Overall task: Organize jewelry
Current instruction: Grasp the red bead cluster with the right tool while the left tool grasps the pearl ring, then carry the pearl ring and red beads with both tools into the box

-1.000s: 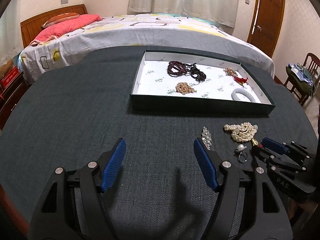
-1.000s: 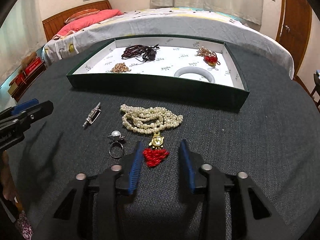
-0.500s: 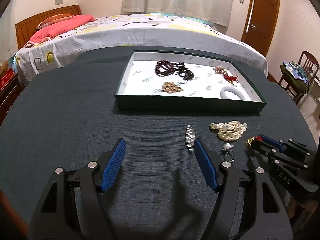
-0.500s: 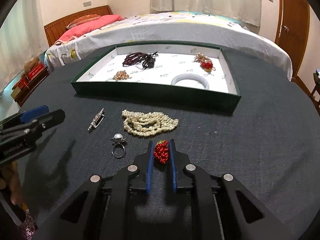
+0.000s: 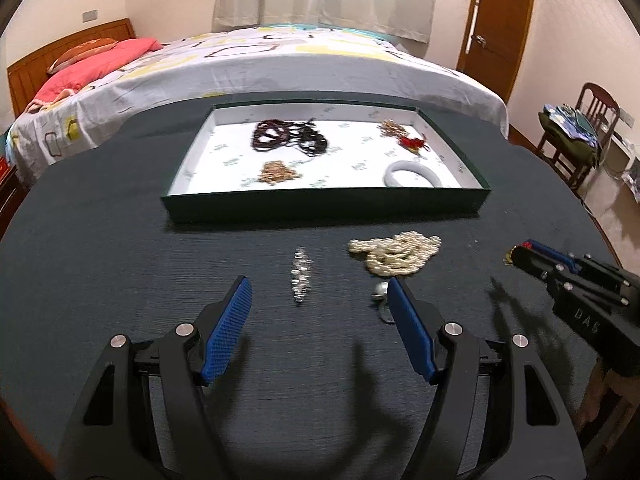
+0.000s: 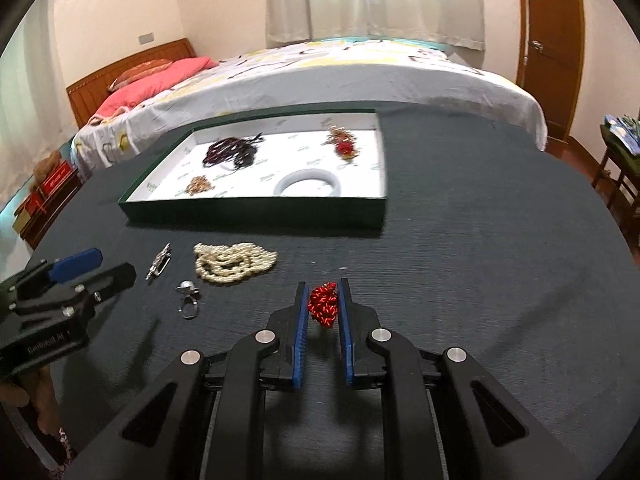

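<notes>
Right gripper (image 6: 323, 307) is pinched on the red knotted charm (image 6: 323, 309), lifted off the table near the green tray (image 6: 256, 211). It's soft and light, so holding the knot itself works. Left gripper (image 5: 320, 312) hangs wide open, holding nothing, near the brooch (image 5: 301, 276).

The right gripper (image 5: 516, 254) body carries raised letters "DAS". The left gripper (image 6: 100, 270) shows small print, perhaps "FastRobot AI"
</notes>
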### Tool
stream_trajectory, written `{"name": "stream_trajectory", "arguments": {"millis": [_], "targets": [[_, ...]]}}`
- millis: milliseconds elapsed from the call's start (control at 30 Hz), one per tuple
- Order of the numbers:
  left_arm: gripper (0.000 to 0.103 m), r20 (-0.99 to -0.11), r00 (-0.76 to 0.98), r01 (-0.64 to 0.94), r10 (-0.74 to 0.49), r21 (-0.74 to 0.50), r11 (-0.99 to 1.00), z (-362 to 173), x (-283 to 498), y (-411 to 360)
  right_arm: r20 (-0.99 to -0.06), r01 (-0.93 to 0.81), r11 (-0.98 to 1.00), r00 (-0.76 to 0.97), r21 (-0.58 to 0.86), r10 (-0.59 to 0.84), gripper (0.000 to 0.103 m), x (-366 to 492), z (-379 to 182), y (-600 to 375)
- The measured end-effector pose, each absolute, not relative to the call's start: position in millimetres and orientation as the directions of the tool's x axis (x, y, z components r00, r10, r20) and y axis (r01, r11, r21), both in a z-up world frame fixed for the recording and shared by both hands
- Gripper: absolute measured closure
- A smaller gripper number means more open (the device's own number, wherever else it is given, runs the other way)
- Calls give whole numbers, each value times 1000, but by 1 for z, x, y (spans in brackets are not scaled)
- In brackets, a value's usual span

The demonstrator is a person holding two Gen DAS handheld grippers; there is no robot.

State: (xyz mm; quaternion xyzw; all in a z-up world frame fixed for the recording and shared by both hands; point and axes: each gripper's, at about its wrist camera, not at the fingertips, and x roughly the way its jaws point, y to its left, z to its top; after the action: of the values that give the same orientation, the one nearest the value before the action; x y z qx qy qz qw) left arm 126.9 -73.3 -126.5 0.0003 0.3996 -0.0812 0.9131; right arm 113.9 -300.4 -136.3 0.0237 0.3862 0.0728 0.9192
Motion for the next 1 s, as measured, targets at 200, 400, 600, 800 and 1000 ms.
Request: {"name": "stream_trajectory", "arguments": {"millis": [200,400,600,800,1000], "targets": [[34,-751,641,163,-161,-72,984,-138,132,-95,-696,-85,991,706,103,133,88,111,-133,-317],[37,-772,616,158,-154,-70,985,-152,141,-109,-699,-78,986,697,145,158,88,111,-138,-325],[55,-793,591,165,-147,-60,984,-164,146,-116,-702,-75,983,692,167,172,88,112,-143,-327],[79,-789,594,191,-159,-53,980,-163,144,-118,-707,-68,983,686,172,171,88,113,-146,-329],[80,-784,595,206,-176,-63,977,-163,141,-115,-712,-73,984,682,163,168,88,113,-148,-326]]}}
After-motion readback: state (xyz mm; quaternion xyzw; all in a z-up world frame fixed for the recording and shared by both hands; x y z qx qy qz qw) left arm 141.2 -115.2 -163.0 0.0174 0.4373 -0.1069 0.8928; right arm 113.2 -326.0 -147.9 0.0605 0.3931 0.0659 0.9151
